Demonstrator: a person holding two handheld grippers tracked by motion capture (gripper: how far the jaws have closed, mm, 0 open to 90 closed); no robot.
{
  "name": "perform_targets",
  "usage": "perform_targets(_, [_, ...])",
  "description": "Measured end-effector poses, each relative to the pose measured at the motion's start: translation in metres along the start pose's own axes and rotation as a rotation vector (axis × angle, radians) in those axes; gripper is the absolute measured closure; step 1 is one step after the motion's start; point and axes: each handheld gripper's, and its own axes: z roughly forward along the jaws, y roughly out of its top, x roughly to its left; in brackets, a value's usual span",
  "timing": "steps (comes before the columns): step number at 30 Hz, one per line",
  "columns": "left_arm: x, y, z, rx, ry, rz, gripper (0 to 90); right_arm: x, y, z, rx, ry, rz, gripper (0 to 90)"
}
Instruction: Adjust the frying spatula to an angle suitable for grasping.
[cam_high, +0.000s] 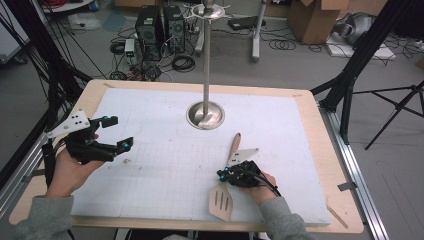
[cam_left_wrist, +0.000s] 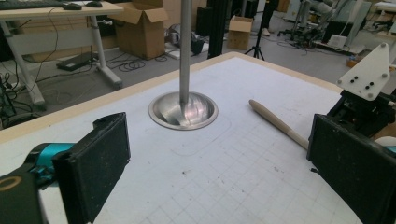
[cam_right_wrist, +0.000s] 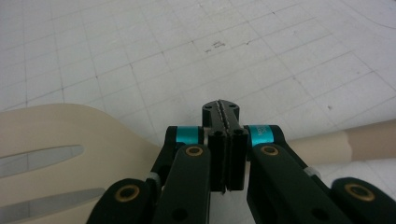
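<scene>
A pale wooden slotted spatula (cam_high: 220, 201) lies on the white gridded mat (cam_high: 165, 165), blade toward the near edge and handle pointing at the pole stand. My right gripper (cam_high: 221, 175) rests low over the spatula's neck, its jaws pressed flat together. In the right gripper view the shut tips (cam_right_wrist: 221, 109) sit above the spatula (cam_right_wrist: 56, 140), which passes beneath them, and nothing shows between the pads. My left gripper (cam_high: 120, 132) hovers over the mat's left side, jaws wide apart and empty. In the left gripper view the spatula's handle (cam_left_wrist: 275, 122) lies ahead to the right.
A metal pole stand with a round base (cam_high: 205, 115) stands on the mat's far middle; the same base (cam_left_wrist: 183, 110) appears ahead of the left gripper. The wooden table's edge (cam_high: 345, 200) rims the mat. Computers, cables and cardboard boxes lie on the floor beyond.
</scene>
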Motion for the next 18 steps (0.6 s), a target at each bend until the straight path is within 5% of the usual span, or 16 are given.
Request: perform_targets(18, [0.002,0.001,-0.003,-0.016,0.002,-0.005,6.6,-0.008,-0.022,-0.024,-0.003,0.021,0.021,90.0])
